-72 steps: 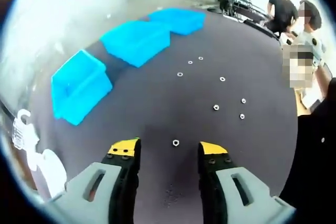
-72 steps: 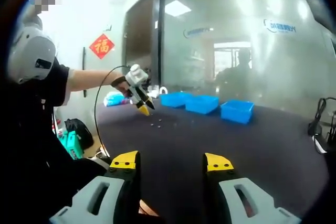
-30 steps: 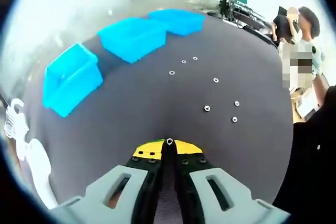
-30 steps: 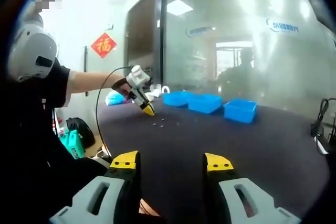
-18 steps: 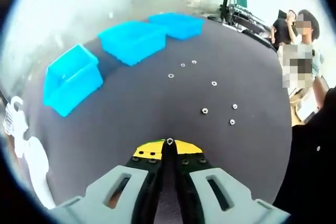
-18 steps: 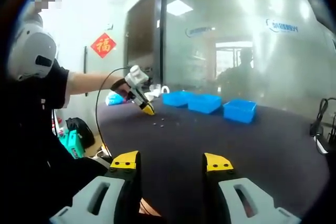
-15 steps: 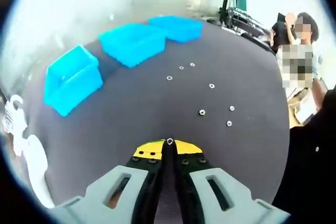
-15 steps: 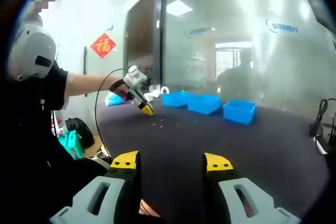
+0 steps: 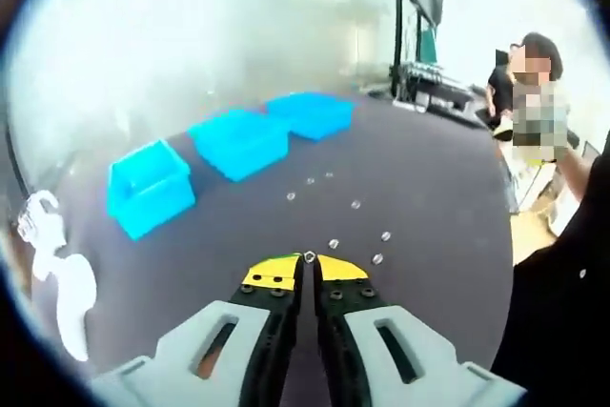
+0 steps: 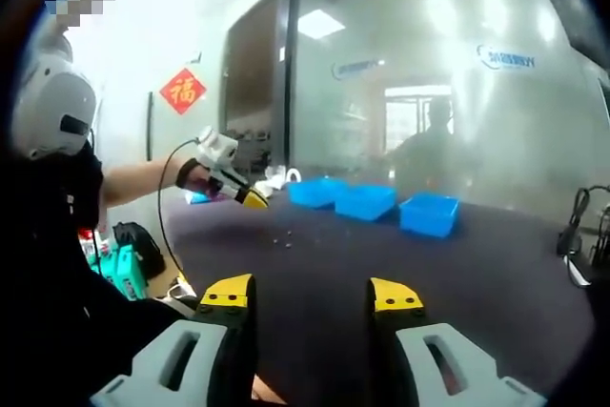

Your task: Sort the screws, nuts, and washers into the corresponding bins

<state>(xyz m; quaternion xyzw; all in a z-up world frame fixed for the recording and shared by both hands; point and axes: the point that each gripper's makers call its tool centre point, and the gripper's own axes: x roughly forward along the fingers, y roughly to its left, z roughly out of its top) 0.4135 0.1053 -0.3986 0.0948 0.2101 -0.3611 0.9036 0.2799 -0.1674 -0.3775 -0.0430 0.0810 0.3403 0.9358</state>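
Observation:
My left gripper (image 9: 308, 260) is shut on a small silver nut (image 9: 308, 256) pinched at its yellow tips, held above the dark table (image 9: 419, 178). Several loose nuts (image 9: 355, 204) lie on the table ahead. Three blue bins stand in a row beyond them: near (image 9: 151, 186), middle (image 9: 238, 140), far (image 9: 310, 113). In the right gripper view my right gripper (image 10: 312, 293) is open with nothing between its jaws. There the left gripper (image 10: 250, 199) hangs in the air in a person's hand, left of the bins (image 10: 365, 201), above the loose nuts (image 10: 281, 238).
People stand at the table's far right edge (image 9: 529, 64). A stand with cables (image 9: 410, 54) rises behind the far bin. White objects (image 9: 57, 269) lie at the left edge. A glass wall (image 10: 429, 92) backs the table, and cables (image 10: 581, 226) sit at its right.
The left gripper shut on the nut that lay between its jaws and has lifted it off the table, tilting up. The right gripper stayed open and nearly still.

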